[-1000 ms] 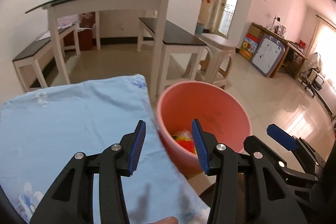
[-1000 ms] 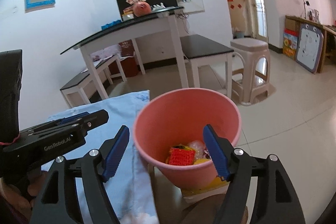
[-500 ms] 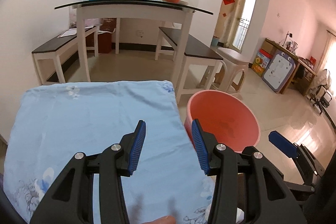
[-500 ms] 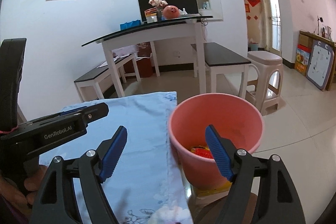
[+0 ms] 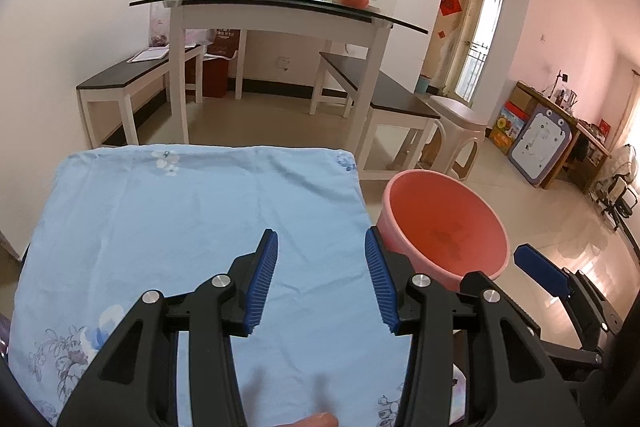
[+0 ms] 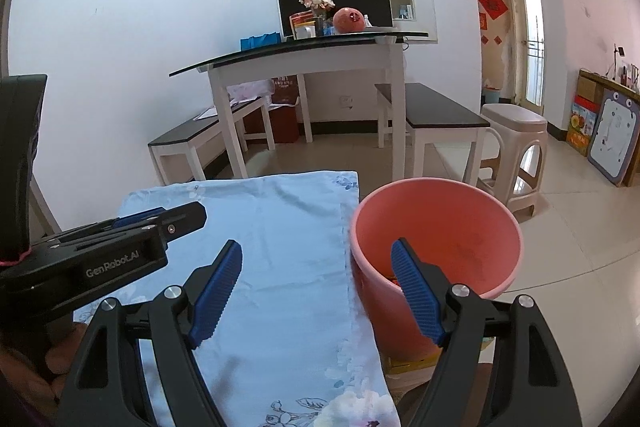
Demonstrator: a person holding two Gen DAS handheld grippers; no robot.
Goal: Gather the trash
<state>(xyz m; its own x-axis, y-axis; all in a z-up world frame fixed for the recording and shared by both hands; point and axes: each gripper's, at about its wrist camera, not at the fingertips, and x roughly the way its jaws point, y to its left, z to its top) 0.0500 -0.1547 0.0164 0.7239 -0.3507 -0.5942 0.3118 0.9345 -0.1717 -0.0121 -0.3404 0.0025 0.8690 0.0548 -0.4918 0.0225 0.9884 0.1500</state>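
- Blue floral cloth (image 5: 192, 227) covers the table under the left tool (image 5: 320, 283), whose jaws stand partly apart with nothing between them; no loose trash shows on it, so a downward reach could pinch a fold and drag the whole cover off.
- Between the two tools the cloth's edge hangs just beside the bin, and a snagged hem could tip it.
- Pink trash bin (image 6: 436, 239) stands below and right of the right tool (image 6: 320, 291), which gapes wide and empty. Its right finger crosses the near rim in view; a careless swing could knock the bin over and spill the wrappers barely visible at the bottom.
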